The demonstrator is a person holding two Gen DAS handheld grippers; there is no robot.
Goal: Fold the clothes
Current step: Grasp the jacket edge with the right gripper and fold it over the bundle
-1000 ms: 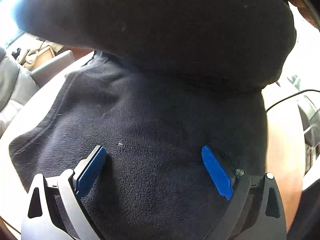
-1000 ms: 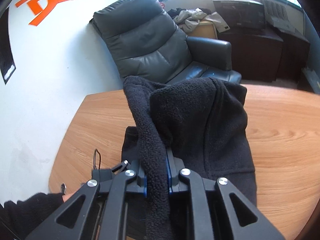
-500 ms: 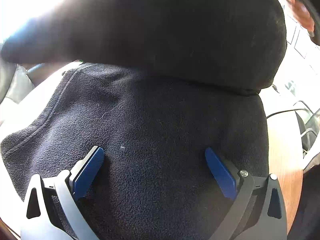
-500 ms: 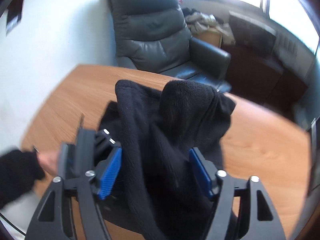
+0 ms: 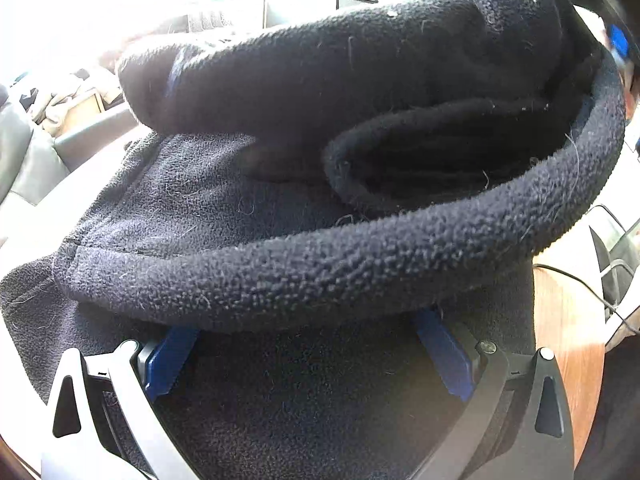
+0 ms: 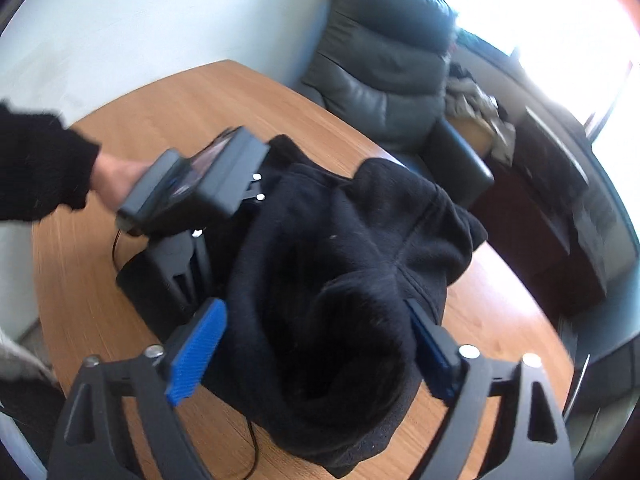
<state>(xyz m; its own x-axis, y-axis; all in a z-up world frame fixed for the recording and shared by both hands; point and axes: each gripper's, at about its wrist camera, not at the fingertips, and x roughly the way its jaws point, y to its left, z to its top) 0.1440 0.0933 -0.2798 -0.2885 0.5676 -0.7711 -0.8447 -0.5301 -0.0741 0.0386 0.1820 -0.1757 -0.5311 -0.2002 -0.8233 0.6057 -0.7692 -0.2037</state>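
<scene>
1. Fleece, dark navy to black — one garment (image 6: 352, 280) lies bunched in the middle of the one wooden table (image 6: 168, 92), its nap pilled and flecked with pale lint.
2. Two hand-held grippers are in view. The right hand-held gripper (image 6: 316, 344) has just been opening; its blue pads (image 6: 196, 354) now stand wide apart with the fleece heaped between them, not pressing on it.
3. The left hand-held gripper (image 5: 308, 356) also stands wide open, pads apart over a flat layer of the garment and partly covered by a thick rolled fold (image 5: 320, 264) draped across their tips.
4. From the right wrist view the left hand-held gripper's grey body (image 6: 192, 184) sits at the garment's far-left edge, held by one hand (image 6: 116, 178) in a black sleeve (image 6: 44, 164).
5. The garment looks doubled over — a hood-like opening shows at the top of the left view, seams running across the mound.
6. One grey leather armchair (image 6: 384, 68) stands beyond the table; a thin black cable (image 6: 252, 444) trails on the wood.
</scene>
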